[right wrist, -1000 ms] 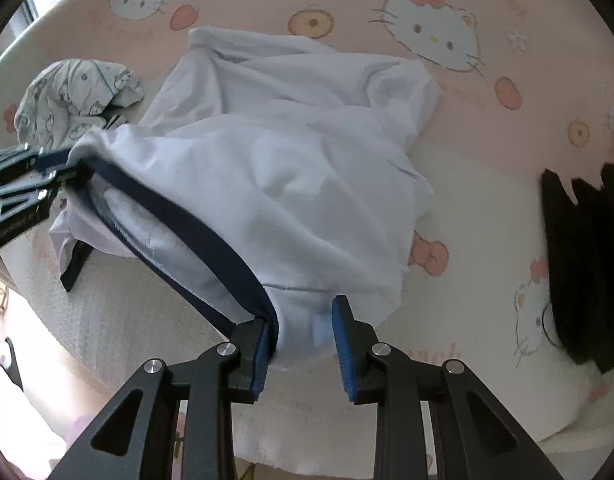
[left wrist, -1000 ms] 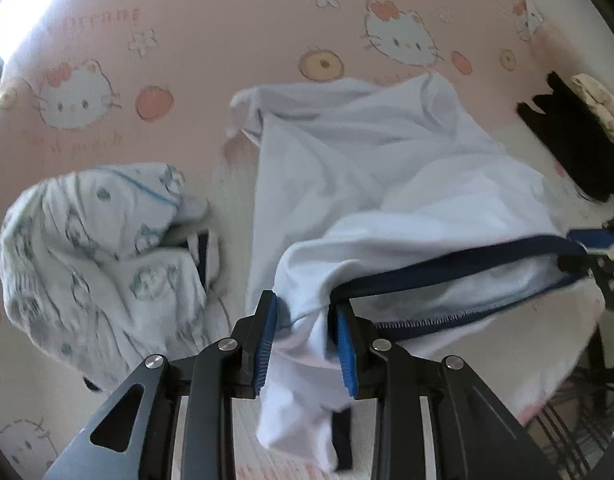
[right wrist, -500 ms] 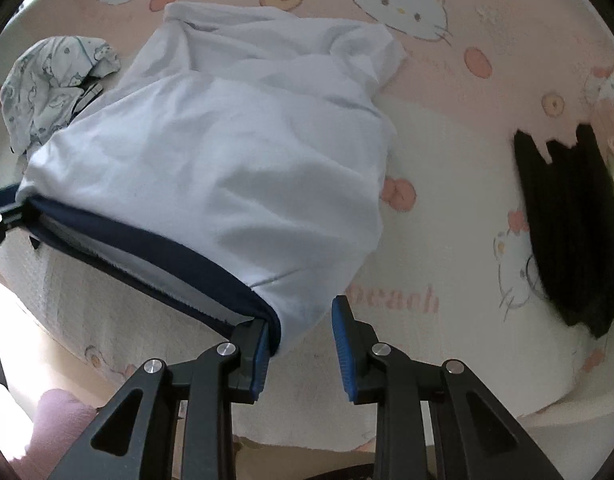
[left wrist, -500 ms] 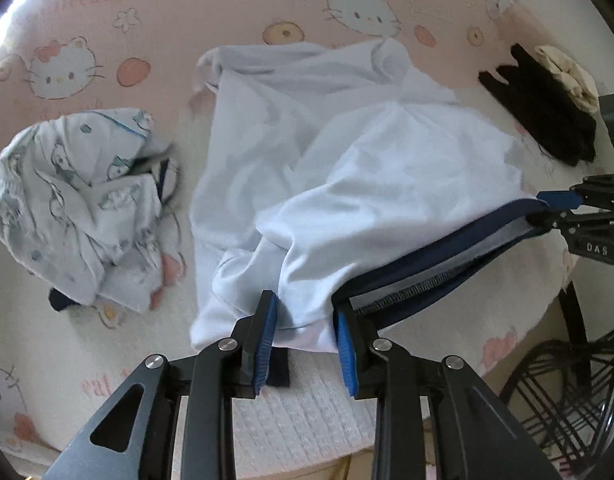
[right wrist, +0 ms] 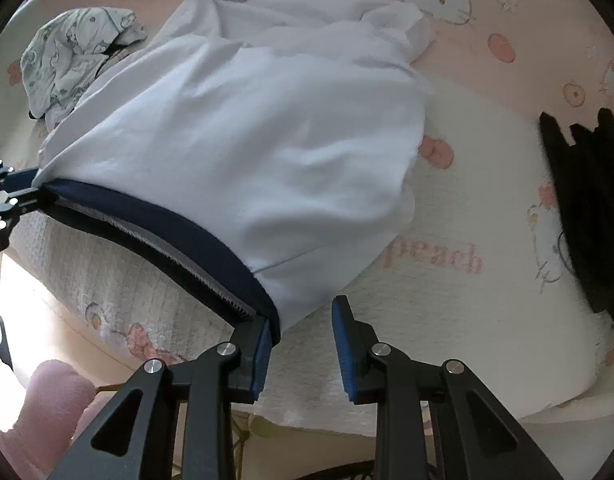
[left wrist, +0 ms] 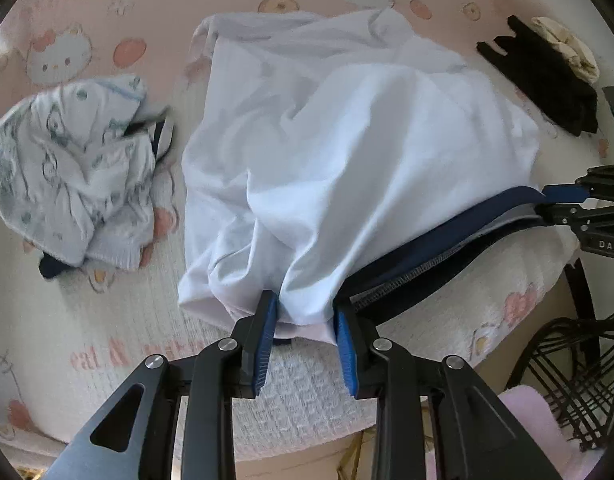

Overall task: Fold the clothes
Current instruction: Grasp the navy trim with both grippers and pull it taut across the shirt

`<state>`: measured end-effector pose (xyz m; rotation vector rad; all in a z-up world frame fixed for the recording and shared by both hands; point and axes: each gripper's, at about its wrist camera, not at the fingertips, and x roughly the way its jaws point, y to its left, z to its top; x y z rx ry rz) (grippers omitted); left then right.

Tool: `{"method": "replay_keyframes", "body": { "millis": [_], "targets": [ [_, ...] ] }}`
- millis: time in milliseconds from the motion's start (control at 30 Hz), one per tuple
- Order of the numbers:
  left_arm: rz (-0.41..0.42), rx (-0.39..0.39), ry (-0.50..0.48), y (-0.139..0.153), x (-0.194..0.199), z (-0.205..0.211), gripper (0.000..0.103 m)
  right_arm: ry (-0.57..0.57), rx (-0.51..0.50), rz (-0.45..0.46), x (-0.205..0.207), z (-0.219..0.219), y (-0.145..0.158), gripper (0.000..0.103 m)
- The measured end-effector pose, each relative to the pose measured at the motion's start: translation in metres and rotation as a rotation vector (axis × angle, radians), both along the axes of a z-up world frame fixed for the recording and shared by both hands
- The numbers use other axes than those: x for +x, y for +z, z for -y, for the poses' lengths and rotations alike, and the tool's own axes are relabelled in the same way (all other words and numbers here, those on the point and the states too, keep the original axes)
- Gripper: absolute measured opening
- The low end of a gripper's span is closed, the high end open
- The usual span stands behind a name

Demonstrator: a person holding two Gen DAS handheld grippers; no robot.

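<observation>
A white garment with a navy hem band lies bunched across a tabletop covered in a pink-and-cream cartoon-cat cloth, its hem stretched taut between two sets of black tongs with blue pads; the left tongs, seen from their own camera, are clamped on a gathered fold of the white fabric at the near edge of the tabletop, the cloth filling the gap between the pads; the right tongs hold the other end of the band, which is pinched against the left-hand pad in their own view, while a gap shows between the fabric and the other pad, so the hold sits at the very corner of the hem; in the left view the right tongs appear at the frame's right edge gripping the band's far end, and in the right view the left tongs appear at the left edge doing the same; the garment's upper part lies rumpled toward the far side of the tabletop, a sleeve folded over near a cat print; a crumpled patterned garment sits just beside the white one on its left in the left view; a black garment lies well apart at the right, with a cream item touching its far edge; a black wire rack stands below the tabletop's edge.
</observation>
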<state>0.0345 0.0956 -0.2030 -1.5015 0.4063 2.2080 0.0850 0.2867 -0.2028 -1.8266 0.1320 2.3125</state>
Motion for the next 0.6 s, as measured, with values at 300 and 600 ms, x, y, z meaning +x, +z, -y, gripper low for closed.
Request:
{"method": "replay_keyframes", "body": {
  "millis": [300,600],
  "targets": [
    [0.031,0.0,0.022,-0.008,0.015,0.013,0.026,0.036,0.043,0.017,0.007,0.02,-0.008,0.027],
    [-0.031,-0.066,-0.054,-0.008,0.033,0.011,0.026,0.003,0.017,0.005,0.015,0.025,-0.009,0.027]
  ]
}}
